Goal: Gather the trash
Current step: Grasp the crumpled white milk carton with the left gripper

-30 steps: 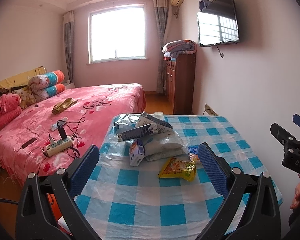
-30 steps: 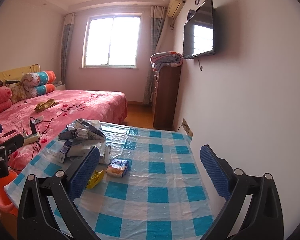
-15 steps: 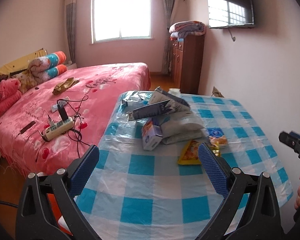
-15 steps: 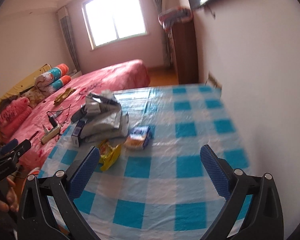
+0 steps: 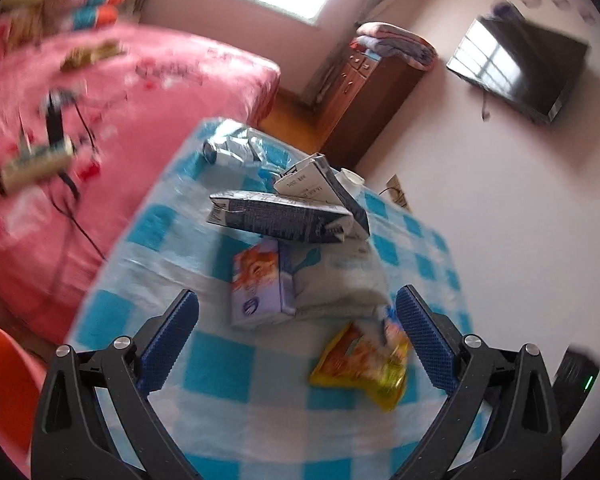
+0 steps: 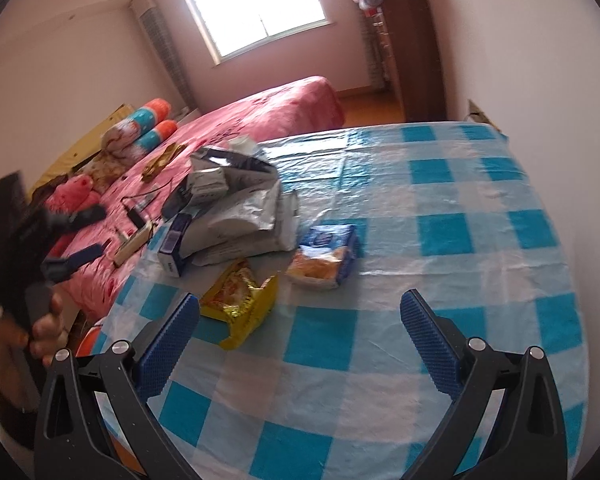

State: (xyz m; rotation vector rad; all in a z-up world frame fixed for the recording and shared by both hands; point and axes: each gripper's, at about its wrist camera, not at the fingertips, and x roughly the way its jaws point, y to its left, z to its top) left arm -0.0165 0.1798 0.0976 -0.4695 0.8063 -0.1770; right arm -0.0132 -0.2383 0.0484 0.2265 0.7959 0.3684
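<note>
A heap of trash lies on the blue-and-white checked table (image 5: 228,364). It holds dark cartons (image 5: 280,218), a small purple box (image 5: 258,284), a grey bag (image 5: 340,280) and a yellow snack wrapper (image 5: 360,364). My left gripper (image 5: 296,332) is open and empty, above the table's near side, with the purple box just beyond its fingertips. My right gripper (image 6: 300,334) is open and empty over the table (image 6: 460,240). The yellow wrapper (image 6: 240,304) lies by its left finger, and a blue snack packet (image 6: 328,256) lies ahead of it. The left gripper (image 6: 28,240) shows at the left there.
A pink bed (image 5: 80,92) with a power strip and cables (image 5: 36,160) stands left of the table. A wooden dresser (image 5: 364,92) and a wall TV (image 5: 520,72) are behind. An orange object (image 5: 4,368) sits low beside the table's left edge.
Both grippers have tilted down and moved closer over the table. The left one now looks steeply onto the trash heap. Both stay open and empty.
</note>
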